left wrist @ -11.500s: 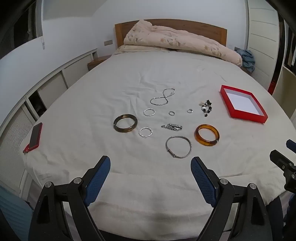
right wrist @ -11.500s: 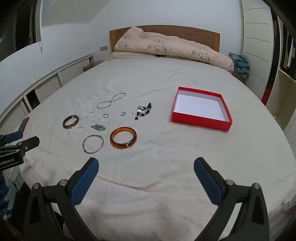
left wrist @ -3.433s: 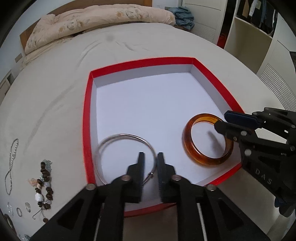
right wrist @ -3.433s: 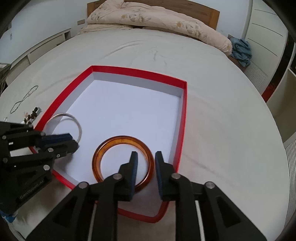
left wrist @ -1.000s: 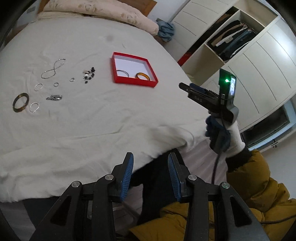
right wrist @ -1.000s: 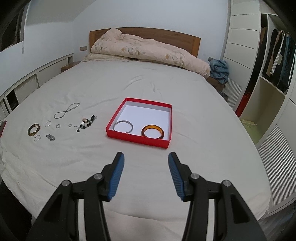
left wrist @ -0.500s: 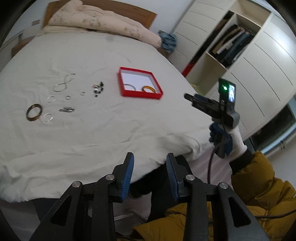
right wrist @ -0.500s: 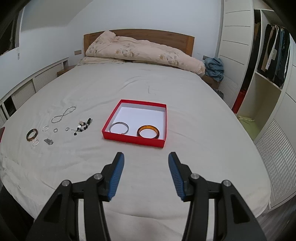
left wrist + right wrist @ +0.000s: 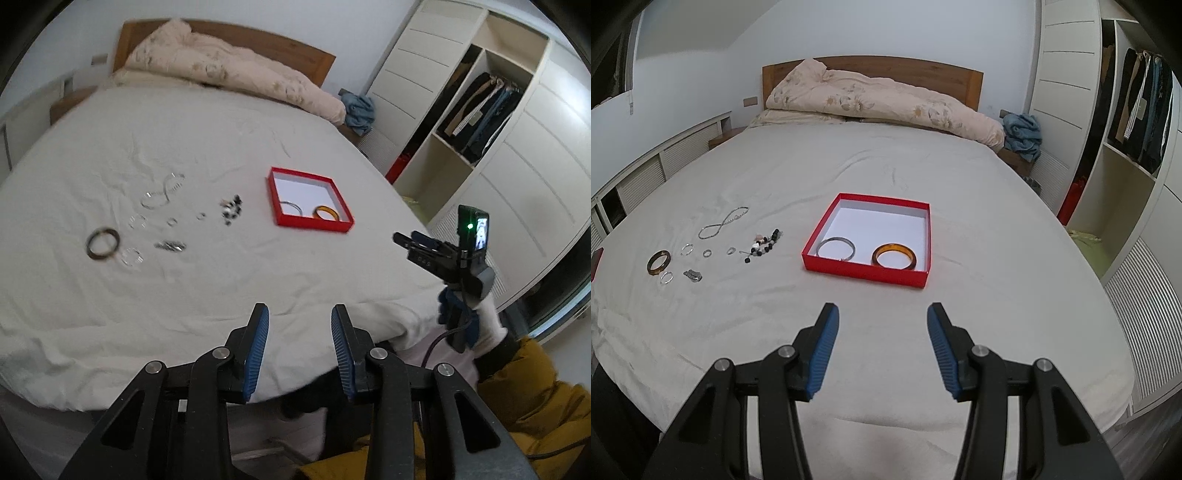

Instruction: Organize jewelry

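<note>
A red box [image 9: 864, 270] on the white bed holds a silver bangle [image 9: 836, 248] and an amber bangle [image 9: 894, 256]. The same red box [image 9: 310, 223] shows far off in the left wrist view. To its left lie a dark bangle [image 9: 659, 261], a silver chain [image 9: 723, 222], a beaded piece [image 9: 764, 245], small rings [image 9: 707, 253] and a metal clasp piece [image 9: 693, 275]. My right gripper [image 9: 882, 325] hovers open and empty before the box. My left gripper [image 9: 299, 325] is open and empty over the bed's near edge. The right gripper [image 9: 410, 239] also shows there, held by a gloved hand [image 9: 461, 314].
A rumpled duvet [image 9: 882, 99] lies against the wooden headboard [image 9: 960, 74]. A wardrobe with hanging clothes [image 9: 1137, 110] stands on the right. Low cabinets [image 9: 665, 155] run along the left wall. The person's mustard sleeve [image 9: 535, 402] is at the lower right in the left wrist view.
My left gripper has risen and tilted up, so the bed and headboard now fill more of its view. The right gripper's view has barely shifted.
</note>
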